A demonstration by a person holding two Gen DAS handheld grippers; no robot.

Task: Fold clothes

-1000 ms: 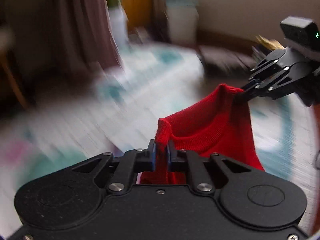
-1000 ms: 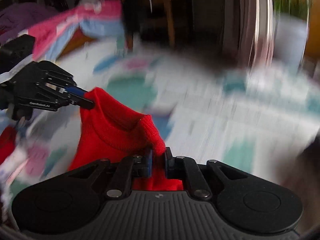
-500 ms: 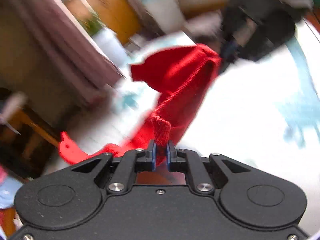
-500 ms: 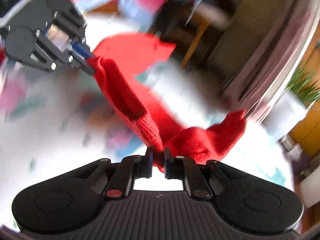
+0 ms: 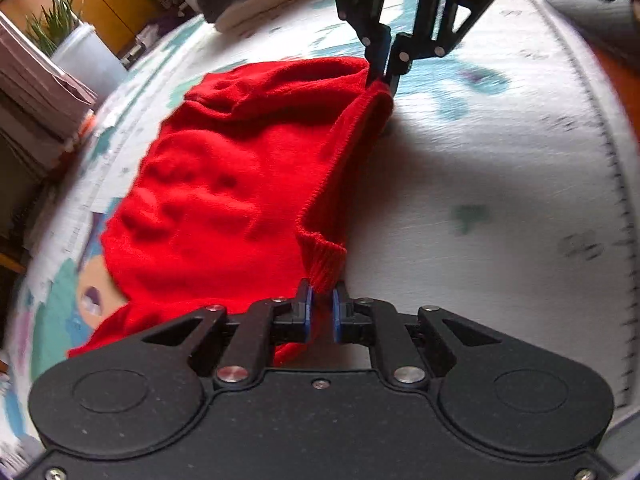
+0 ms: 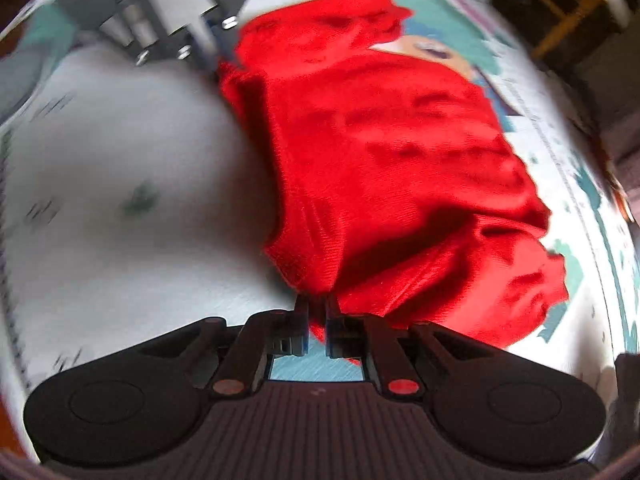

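Fingers of the left gripper (image 5: 320, 306) pinch the ribbed edge of a bright red knitted sweater (image 5: 224, 200). Across from it, the right gripper (image 6: 317, 316) squeezes another bit of that same edge. The sweater lies spread out, bumpy and wrinkled, on a white surface (image 5: 500, 184) printed with teal and blue shapes.

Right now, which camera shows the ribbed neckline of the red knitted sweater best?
The left wrist view: the red knitted sweater's ribbed neckline runs sharply between both grips. The right wrist view is blurred, showing mostly the body.
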